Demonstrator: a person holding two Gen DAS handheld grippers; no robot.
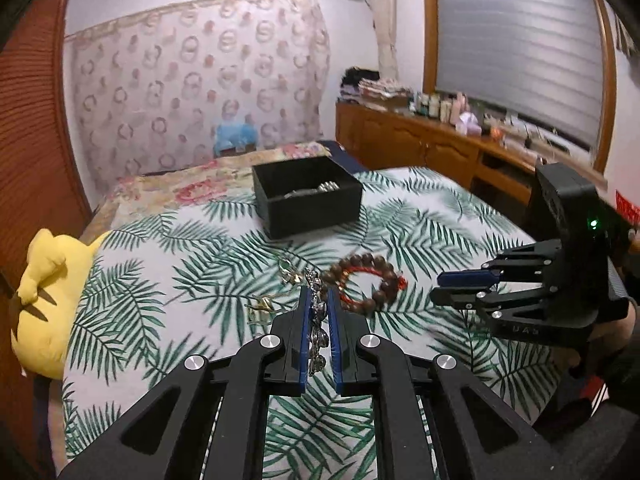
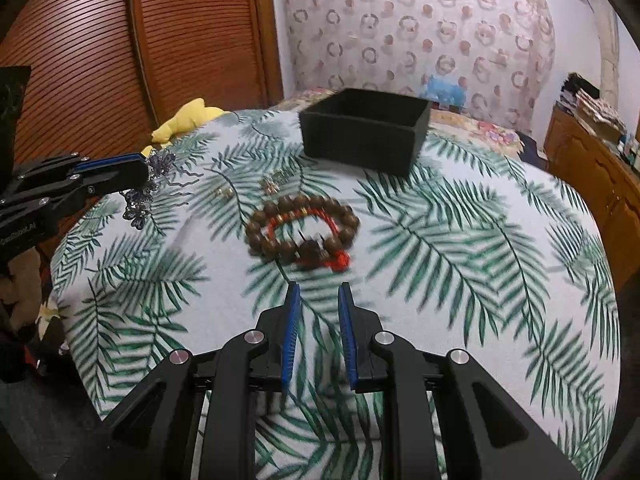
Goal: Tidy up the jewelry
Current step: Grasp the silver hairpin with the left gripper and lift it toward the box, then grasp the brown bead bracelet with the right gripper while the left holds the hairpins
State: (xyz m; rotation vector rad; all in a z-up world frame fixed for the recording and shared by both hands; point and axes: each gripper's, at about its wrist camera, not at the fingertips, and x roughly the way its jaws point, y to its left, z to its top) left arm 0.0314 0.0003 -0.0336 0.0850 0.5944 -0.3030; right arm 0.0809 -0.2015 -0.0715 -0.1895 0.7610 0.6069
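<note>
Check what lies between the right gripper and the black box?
The wooden bead bracelet with its red cord lies on the leaf-print cover, between the right gripper and the black box. Otherwise bare cover. Clearest in the right wrist view.

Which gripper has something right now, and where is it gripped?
The left gripper is shut on the silver ornament, its chain lengthwise between the pads. The right gripper holds nothing.

Dim, even indoor light; fisheye-bent edges, dark corners, slight motion blur.
</note>
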